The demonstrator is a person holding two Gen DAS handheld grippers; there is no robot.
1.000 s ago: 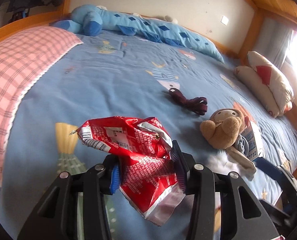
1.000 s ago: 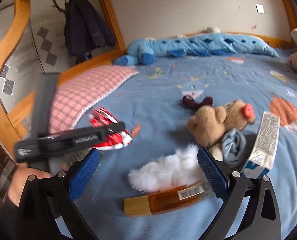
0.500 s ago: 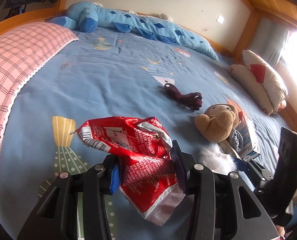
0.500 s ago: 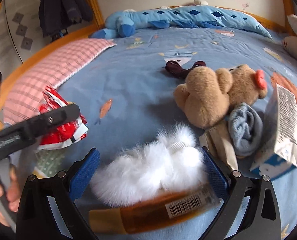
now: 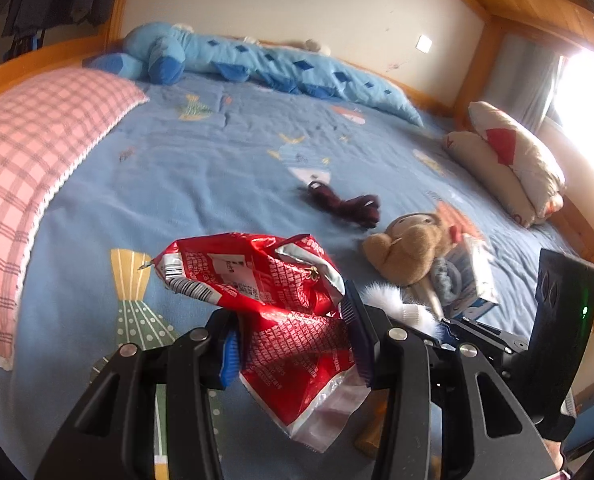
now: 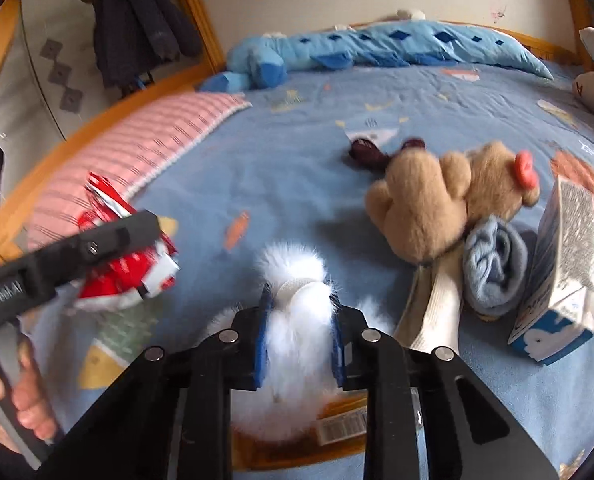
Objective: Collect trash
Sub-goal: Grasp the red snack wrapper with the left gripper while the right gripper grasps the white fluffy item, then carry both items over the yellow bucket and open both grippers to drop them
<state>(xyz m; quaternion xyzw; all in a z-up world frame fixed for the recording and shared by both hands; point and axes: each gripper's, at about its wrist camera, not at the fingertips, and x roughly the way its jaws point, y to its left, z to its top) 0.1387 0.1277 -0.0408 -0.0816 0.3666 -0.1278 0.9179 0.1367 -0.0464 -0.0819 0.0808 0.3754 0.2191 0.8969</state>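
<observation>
- While we hold the red snack wrapper (image 5: pixel 281 312) clamped in the left claw (image 5: pixel 295 340), raised over the bed (image 5: pixel 217 168), collection is part done.
- Our right claw (image 6: pixel 299 320) is closed on the white fluffy item (image 6: pixel 297 312), just in front of the plush bear (image 6: pixel 437 204); this may be no trash.
- Beside the bear stands the milk carton (image 6: pixel 565 276); beneath the fluff lies an amber bottle (image 6: pixel 337 428).
- Next, we judge, comes freeing the bottle.

A brown plush monkey (image 6: pixel 449 196) lies on the blue bed (image 6: pixel 289 168), with a rolled blue sock (image 6: pixel 493 264) touching it. A dark red hair tie (image 5: pixel 343 202) lies near it. A pink plaid blanket (image 5: pixel 29 152) covers one side, and a long blue plush (image 5: pixel 257 60) rests along the wall.
</observation>
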